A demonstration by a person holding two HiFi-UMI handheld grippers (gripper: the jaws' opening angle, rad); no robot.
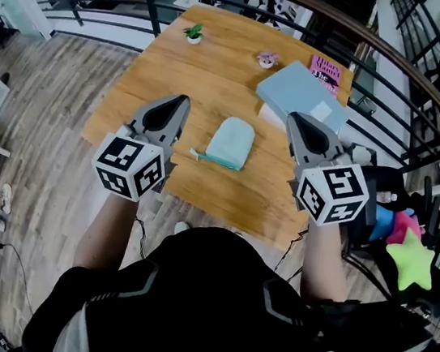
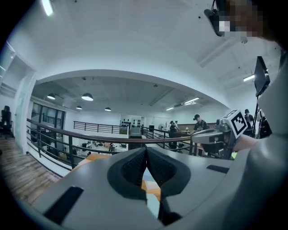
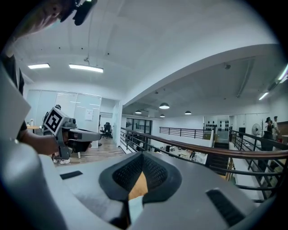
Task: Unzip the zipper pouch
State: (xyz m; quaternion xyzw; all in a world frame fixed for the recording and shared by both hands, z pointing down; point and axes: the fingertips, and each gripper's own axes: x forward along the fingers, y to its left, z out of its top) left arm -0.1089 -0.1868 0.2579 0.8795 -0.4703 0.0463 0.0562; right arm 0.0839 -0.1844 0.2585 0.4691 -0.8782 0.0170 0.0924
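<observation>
1 wooden table, teal pouch, railing

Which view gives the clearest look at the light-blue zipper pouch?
The head view: the whole zipper pouch lies on the table, unobstructed. Both gripper views look out over it; each shows at most a pale sliver below its jaws.

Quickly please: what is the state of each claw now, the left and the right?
Left claw: closed, holding nothing.
Right claw: closed, holding nothing.
</observation>
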